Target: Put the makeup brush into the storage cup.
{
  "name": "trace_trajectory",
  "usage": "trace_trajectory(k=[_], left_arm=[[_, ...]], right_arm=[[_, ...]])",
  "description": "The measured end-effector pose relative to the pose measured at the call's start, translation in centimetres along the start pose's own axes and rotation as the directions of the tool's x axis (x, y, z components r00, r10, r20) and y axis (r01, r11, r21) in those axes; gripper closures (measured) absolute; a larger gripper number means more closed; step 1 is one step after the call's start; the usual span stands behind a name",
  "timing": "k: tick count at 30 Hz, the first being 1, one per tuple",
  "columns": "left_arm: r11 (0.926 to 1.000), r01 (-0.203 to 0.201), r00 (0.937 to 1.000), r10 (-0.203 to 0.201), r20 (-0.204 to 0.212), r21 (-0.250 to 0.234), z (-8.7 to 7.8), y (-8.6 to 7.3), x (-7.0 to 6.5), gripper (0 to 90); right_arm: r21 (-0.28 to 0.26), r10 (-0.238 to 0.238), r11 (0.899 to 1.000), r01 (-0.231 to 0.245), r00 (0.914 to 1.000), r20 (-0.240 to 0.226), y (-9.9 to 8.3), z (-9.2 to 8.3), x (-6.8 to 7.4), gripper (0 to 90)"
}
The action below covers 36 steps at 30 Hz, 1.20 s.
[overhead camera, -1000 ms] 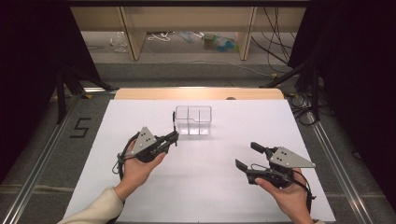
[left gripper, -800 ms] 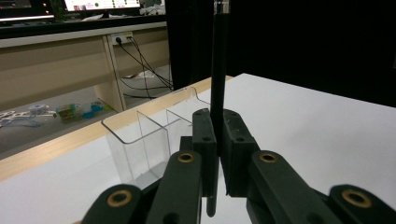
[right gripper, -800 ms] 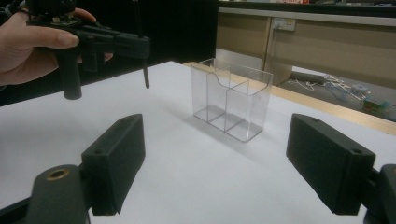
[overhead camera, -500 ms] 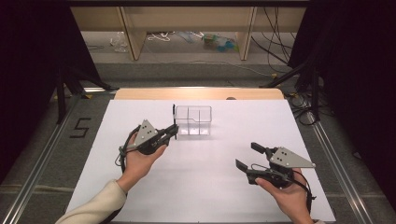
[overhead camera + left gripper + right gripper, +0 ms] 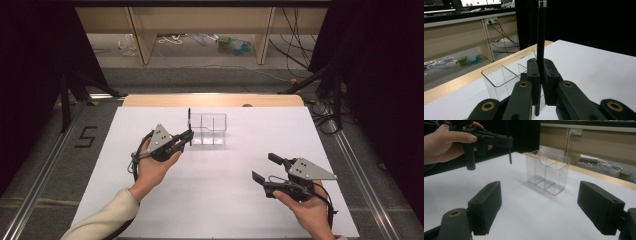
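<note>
White table [image 5: 210, 200] (dark room around)

Clear glossy plastic organiser [image 5: 548, 172], matt black pen [image 5: 540, 45]

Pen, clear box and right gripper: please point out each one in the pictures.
pen [image 5: 541, 37], left gripper view, on its black shaft above the jaws
clear box [image 5: 556, 173], right gripper view, on its front wall
right gripper [image 5: 265, 167], high view, midway between its fingertips

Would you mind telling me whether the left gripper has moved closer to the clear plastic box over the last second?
Yes. In the high view the left gripper, shut on a black pen, has moved up-right toward the clear box.
</note>
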<state>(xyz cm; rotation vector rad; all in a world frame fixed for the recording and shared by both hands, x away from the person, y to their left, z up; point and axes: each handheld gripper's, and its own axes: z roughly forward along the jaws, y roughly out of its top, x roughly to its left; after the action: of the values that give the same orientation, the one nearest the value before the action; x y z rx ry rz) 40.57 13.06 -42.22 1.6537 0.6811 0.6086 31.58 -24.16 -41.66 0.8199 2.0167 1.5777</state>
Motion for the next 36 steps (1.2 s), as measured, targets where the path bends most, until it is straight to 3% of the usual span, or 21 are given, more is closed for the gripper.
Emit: trace_trajectory(k=[4, 36], left_arm=[[1.0000, 0.004, 1.0000, -0.004, -0.002, -0.005, 0.2, 0.2, 0.1, 85.3], [0.9997, 0.020, 0.9997, -0.020, -0.012, -0.015, 1.3, 1.0, 0.8, 85.3]], right_arm=[[0.000, 0.029, 1.000, -0.029, 0.9995, -0.008, -0.1, 0.0, 0.1, 20.7], [0.011, 0.028, 1.000, -0.028, 0.9996, -0.004, -0.1, -0.1, 0.1, 20.7]])
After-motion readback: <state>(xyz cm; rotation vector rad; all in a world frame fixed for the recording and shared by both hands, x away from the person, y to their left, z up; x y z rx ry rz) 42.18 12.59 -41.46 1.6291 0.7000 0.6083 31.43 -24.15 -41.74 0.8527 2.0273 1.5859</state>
